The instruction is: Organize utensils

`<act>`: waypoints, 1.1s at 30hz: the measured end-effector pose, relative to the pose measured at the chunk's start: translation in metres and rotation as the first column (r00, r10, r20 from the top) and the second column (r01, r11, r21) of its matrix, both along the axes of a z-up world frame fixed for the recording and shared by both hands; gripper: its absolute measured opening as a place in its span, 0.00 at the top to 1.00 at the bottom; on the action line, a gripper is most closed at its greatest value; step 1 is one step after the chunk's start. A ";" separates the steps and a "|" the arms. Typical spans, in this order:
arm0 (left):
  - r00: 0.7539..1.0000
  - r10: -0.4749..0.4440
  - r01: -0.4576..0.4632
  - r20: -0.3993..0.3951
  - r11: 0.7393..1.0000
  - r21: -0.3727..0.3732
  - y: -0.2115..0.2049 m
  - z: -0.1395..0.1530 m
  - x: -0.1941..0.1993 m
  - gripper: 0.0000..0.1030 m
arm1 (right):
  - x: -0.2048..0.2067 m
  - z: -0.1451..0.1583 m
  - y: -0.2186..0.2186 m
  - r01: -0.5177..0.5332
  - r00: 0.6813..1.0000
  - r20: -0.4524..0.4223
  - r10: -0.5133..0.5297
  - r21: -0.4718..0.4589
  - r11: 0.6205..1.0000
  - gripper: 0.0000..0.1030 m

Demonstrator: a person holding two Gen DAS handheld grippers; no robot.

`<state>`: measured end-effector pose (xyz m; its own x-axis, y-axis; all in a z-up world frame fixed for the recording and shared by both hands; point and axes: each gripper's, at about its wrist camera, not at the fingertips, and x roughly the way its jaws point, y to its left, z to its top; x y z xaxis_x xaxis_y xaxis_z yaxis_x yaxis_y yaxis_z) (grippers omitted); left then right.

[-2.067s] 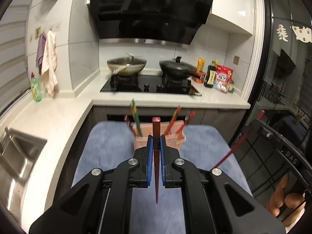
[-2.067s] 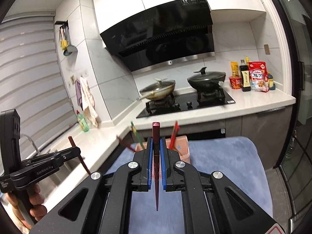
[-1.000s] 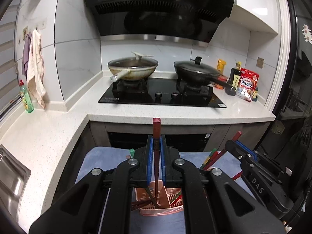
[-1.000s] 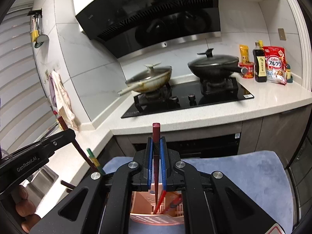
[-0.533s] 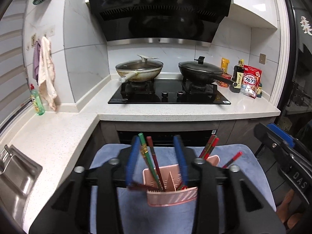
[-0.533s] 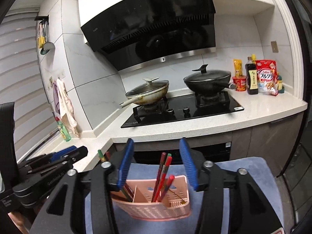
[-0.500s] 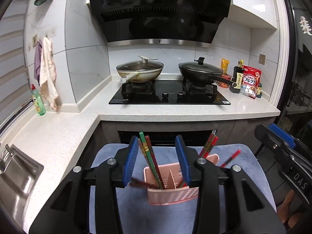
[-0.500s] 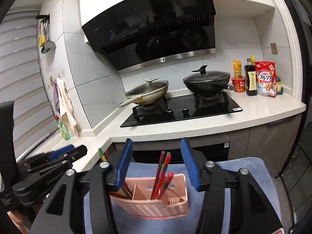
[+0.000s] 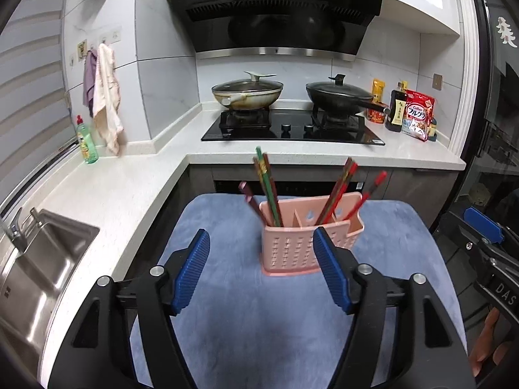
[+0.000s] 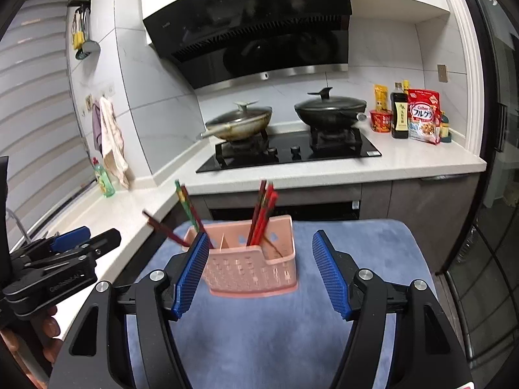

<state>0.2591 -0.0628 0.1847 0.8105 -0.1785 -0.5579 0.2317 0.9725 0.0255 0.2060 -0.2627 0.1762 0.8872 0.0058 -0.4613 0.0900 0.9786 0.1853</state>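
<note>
A pink perforated utensil holder (image 9: 301,243) (image 10: 253,269) stands on a blue mat (image 9: 259,334) (image 10: 275,340). Its left compartment holds green and dark red chopsticks (image 9: 266,191) (image 10: 189,209). Its right compartment holds red chopsticks (image 9: 340,191) (image 10: 262,210). My left gripper (image 9: 261,270) is open and empty, just in front of the holder. My right gripper (image 10: 259,272) is open and empty, with the holder seen between its blue pads (image 10: 191,275). The left gripper also shows at the left of the right wrist view (image 10: 61,259).
A white counter (image 9: 107,201) runs behind and to the left, with a steel sink (image 9: 35,275) at left. A black hob (image 9: 292,129) carries two lidded pans (image 9: 246,92). Bottles and packets (image 9: 408,113) stand at the back right. A green bottle (image 9: 86,142) stands by the window.
Both grippers held a chopstick upright over the holder, then opened and dropped it in. Both have since pulled back from the holder with jaws wide.
</note>
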 end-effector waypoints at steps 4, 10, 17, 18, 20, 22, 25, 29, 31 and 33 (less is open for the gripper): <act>1.000 0.017 -0.017 -0.008 1.000 0.009 0.008 -0.012 -0.023 0.31 | -0.022 -0.012 0.004 0.012 1.000 -0.018 -0.013 -0.011 1.000 0.34; 0.999 0.046 -0.045 -0.024 0.998 0.045 0.016 -0.037 -0.050 0.30 | -0.045 -0.029 0.008 0.028 0.998 -0.047 -0.029 -0.025 0.999 0.34; 0.995 0.068 -0.064 -0.073 0.997 0.049 0.020 -0.063 -0.067 0.21 | -0.061 -0.052 0.019 0.033 0.995 -0.096 -0.037 -0.043 0.999 0.33; 0.995 0.073 -0.070 -0.074 0.996 0.051 0.020 -0.066 -0.070 0.20 | -0.062 -0.055 0.020 0.030 0.994 -0.101 -0.034 -0.045 0.999 0.33; 0.994 0.082 -0.078 -0.077 0.995 0.059 0.019 -0.072 -0.072 0.19 | -0.064 -0.061 0.023 0.029 0.993 -0.109 -0.035 -0.052 0.998 0.29; 0.993 0.085 -0.079 -0.084 0.995 0.066 0.018 -0.078 -0.074 0.18 | -0.068 -0.066 0.027 0.039 0.993 -0.109 -0.047 -0.068 0.997 0.28; 0.991 0.092 -0.086 -0.098 0.994 0.065 0.017 -0.084 -0.075 0.14 | -0.068 -0.071 0.026 0.042 0.992 -0.120 -0.049 -0.061 0.997 0.27; 0.988 0.107 -0.101 -0.107 0.993 0.065 0.017 -0.090 -0.075 0.10 | -0.067 -0.078 0.026 0.043 0.989 -0.136 -0.049 -0.048 0.998 0.27; 0.988 0.111 -0.104 -0.109 0.992 0.068 0.017 -0.092 -0.074 0.09 | -0.066 -0.080 0.027 0.044 0.989 -0.142 -0.051 -0.050 0.998 0.27; 0.987 0.119 -0.110 -0.106 0.991 0.080 0.016 -0.094 -0.074 0.09 | -0.064 -0.082 0.027 0.047 0.988 -0.145 -0.055 -0.056 0.997 0.27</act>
